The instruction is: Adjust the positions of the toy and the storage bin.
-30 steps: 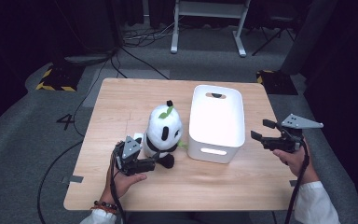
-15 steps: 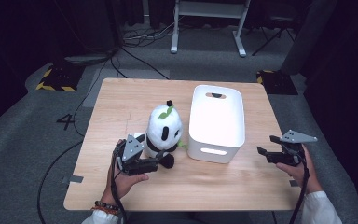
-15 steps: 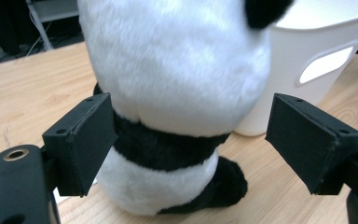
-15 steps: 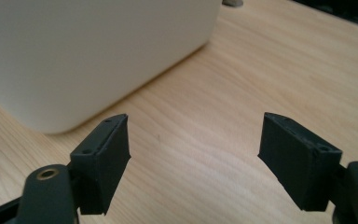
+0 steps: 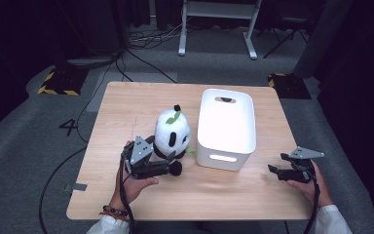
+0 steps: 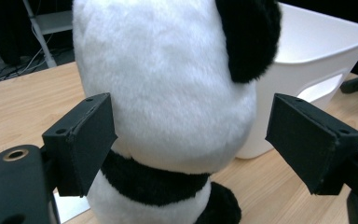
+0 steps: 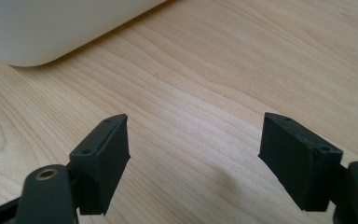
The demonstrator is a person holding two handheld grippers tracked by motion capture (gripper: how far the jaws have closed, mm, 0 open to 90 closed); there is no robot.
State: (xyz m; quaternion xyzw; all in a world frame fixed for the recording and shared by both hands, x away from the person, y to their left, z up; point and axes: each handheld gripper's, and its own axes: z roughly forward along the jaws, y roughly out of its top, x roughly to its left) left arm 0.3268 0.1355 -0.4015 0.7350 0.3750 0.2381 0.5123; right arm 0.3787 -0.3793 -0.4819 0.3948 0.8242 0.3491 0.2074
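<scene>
One plush panda [image 5: 171,136] sits between the spread, unclenched jaws of the left gripper [image 5: 168,168] beside one white bin [image 5: 226,127]; the right gripper [image 5: 277,168] hovers empty, jaws apart

The left gripper [image 5: 168,168] sits near the bench's front-left, jaws wide — the right gripper [image 5: 276,169] hovers low at the front-right edge, jaws apart, nothing between.

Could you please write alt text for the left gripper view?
A plush panda stands close up between the left gripper's two open black fingers, one finger at each flank and the right one clear of the fur. Behind it a white bin sits on the wooden table.
</scene>
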